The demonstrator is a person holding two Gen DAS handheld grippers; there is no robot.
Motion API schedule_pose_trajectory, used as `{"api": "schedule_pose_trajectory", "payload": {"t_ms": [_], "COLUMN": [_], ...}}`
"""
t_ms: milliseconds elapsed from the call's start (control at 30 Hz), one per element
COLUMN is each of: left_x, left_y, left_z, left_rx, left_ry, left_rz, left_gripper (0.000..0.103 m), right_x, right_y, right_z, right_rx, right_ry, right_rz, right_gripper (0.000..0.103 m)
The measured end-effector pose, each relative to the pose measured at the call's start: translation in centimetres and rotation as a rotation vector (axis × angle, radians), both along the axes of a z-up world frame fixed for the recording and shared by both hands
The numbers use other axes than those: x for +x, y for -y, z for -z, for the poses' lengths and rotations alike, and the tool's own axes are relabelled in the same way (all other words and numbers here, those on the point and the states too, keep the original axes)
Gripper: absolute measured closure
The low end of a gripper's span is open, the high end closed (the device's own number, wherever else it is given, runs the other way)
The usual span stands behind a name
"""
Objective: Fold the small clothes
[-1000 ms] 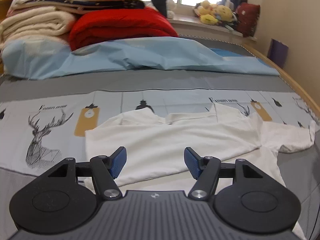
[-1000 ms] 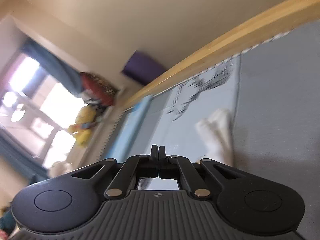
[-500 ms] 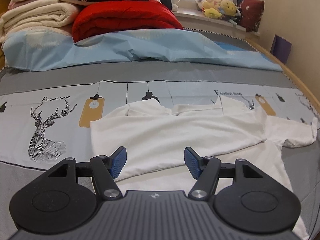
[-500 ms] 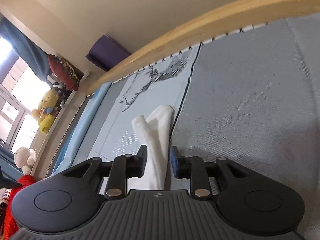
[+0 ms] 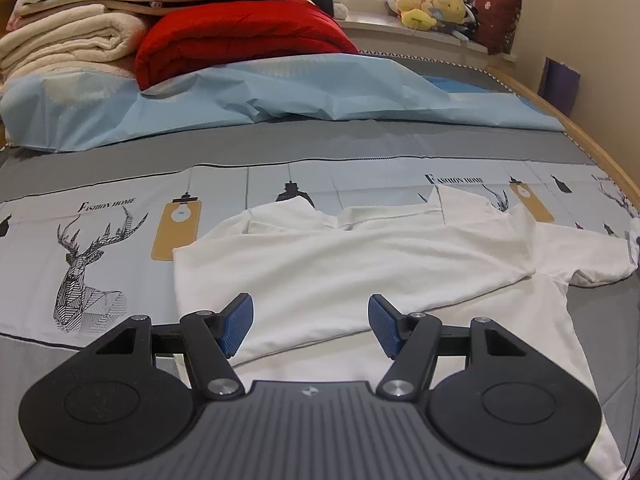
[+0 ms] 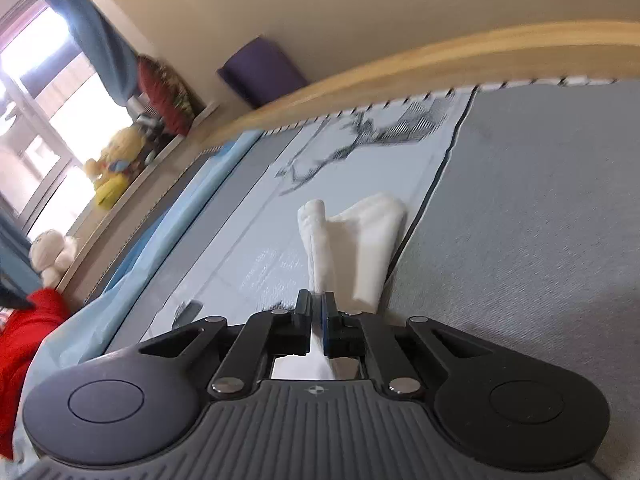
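Note:
A small white shirt (image 5: 360, 264) lies spread on the bed, its left side folded over the middle and its right sleeve (image 5: 588, 256) stretched toward the bed's edge. My left gripper (image 5: 310, 322) hovers open just above the shirt's near part, nothing between its blue pads. In the right wrist view my right gripper (image 6: 317, 304) is shut on the white sleeve (image 6: 320, 240), pinching a fold of it that rises from the sheet. The sleeve's loose end (image 6: 376, 232) rests on the sheet beyond the fingers.
The printed grey and pale blue sheet (image 5: 120, 216) covers the bed. Folded blankets, one red (image 5: 240, 40), and a blue cover (image 5: 260, 96) are stacked at the far end. A wooden bed rail (image 6: 440, 64) runs along the right. Plush toys (image 5: 432, 4) sit on the windowsill.
My right gripper opened around the sleeve, then shut on it and lifted a fold. The right view swung down toward the bed. The left gripper stayed open and nearly still.

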State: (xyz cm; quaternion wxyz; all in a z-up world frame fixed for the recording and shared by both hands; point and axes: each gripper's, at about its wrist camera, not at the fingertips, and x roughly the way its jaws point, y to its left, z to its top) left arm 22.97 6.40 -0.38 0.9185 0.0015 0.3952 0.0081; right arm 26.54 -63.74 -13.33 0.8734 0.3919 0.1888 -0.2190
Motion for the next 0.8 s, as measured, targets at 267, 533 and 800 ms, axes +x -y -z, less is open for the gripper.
{"api": "schedule_pose_trajectory", "payload": {"t_ms": [267,533,800], "left_x": [-0.7,-0.8,-1.8], "left_y": [-3.1,-9.7,-15.4], "left_z": [-1.3,-1.8,-1.7], "left_rx": [-0.017,-0.123,-0.231], "left_ry": [0.019,-0.03,-0.074], "left_rz": [-0.075,-0.356,-0.515], "left_gripper": [0.034,0.034,0.034], "right_x": [1.8,1.2,-3.0], "right_y": [-7.7,-36.9,-58.4], "right_z": [-8.1,-19.3,-8.0], "right_rx": [-0.168,-0.34,-0.129], "right_ry": [0.094,0.388,-0.143], "right_rz": [-0.126,-0.861,-1.395], "right_gripper": [0.1,0.1,0.098]}}
